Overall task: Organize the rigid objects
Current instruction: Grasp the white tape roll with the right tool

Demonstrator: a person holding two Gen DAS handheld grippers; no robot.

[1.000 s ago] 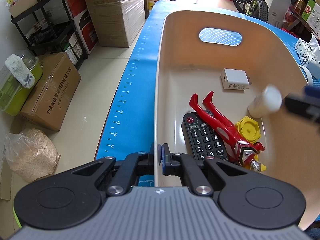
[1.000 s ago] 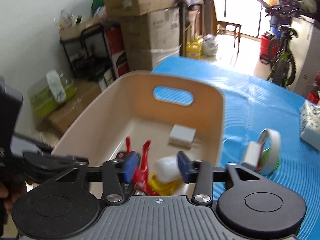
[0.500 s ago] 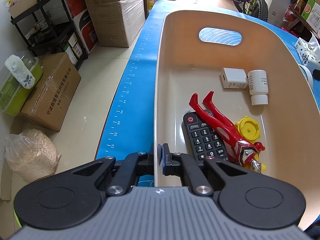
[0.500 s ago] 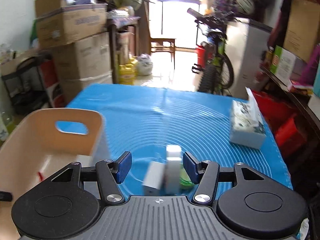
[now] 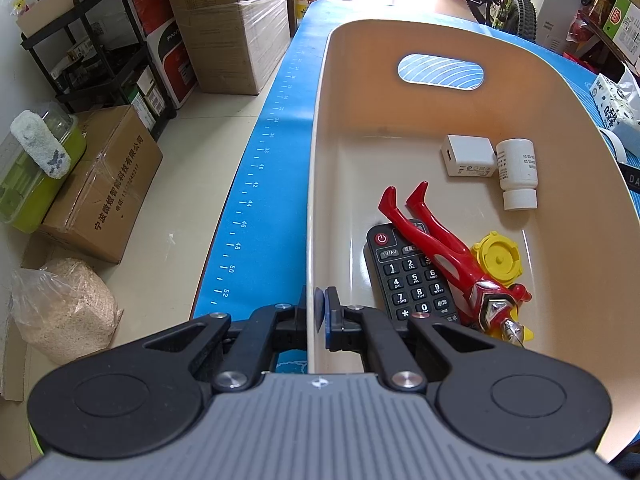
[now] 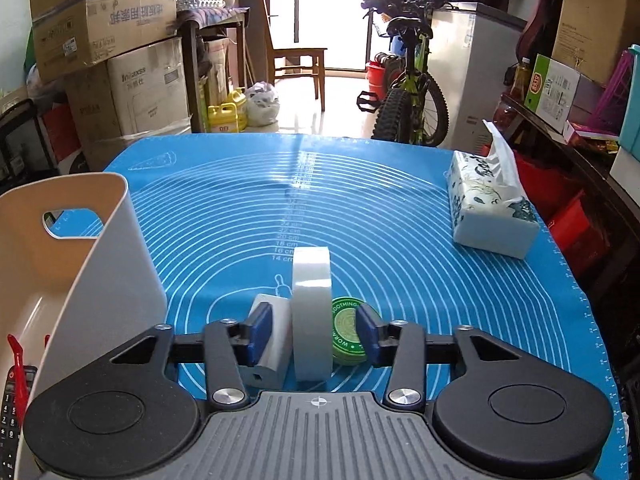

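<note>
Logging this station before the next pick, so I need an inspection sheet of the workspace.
Surface: blue mat, ringed lines.
Job's things: beige bin holds remote, red figure, yellow cap, white adapter, white bottle. Tape roll, white block and green tin on mat.
Clutter: tissue box.
Grippers: left hand-held gripper shut on bin wall; right hand-held gripper closing around roll, block and tin, pads not pressing.
Cables: nothing seen.
Surroundings: cardboard boxes, bicycle, chair.
</note>
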